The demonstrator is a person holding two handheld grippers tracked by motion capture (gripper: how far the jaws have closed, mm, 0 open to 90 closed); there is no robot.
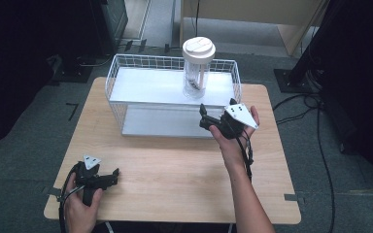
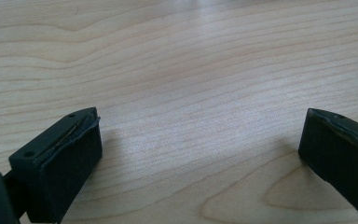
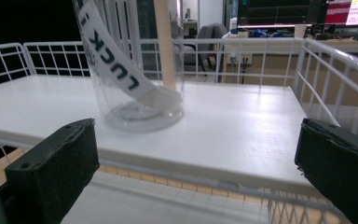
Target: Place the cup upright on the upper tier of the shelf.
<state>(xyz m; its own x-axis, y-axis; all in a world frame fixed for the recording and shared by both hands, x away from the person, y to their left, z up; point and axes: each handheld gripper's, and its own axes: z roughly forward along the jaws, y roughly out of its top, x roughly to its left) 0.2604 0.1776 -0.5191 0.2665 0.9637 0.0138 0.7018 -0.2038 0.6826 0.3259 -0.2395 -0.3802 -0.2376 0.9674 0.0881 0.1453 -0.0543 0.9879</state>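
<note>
One wooden counter [image 1: 175, 165] is carrying one white wire rack [image 1: 126, 82] with two flat white shelves, an upper shelf [image 1: 145, 87] and a lower shelf [image 1: 160, 124]. One clear plastic cup [image 1: 196, 77] is standing upright on the upper shelf, toward its right side, and it is wearing a pale lid [image 1: 198, 49]. Inside the cup, one pale straight stick or straw [image 3: 164, 46] is leaning up from the bottom, and one curled paper strip with dark lettering [image 3: 116, 70] is lying against the wall; what else may be in there is too blurred to tell.

Two tools are showing, one in each hand. The left tool [image 1: 111, 177] is resting low over the near left corner of the counter, held by the left hand [image 1: 80, 208], well apart from the rack. In the left gripper view its two black jaws are standing wide apart over bare wood grain, gripping nothing.

The right tool [image 1: 217, 108] is hovering just in front of the rack's right half, held by the right hand [image 1: 230, 138], with the grey three-cornered plate [image 1: 240, 115] on top. In the right gripper view its jaws are also spread wide apart with nothing between them, pointing at the front edge of the upper shelf, and the cup is standing just beyond, nearer the jaw at the left of that view, untouched
</note>
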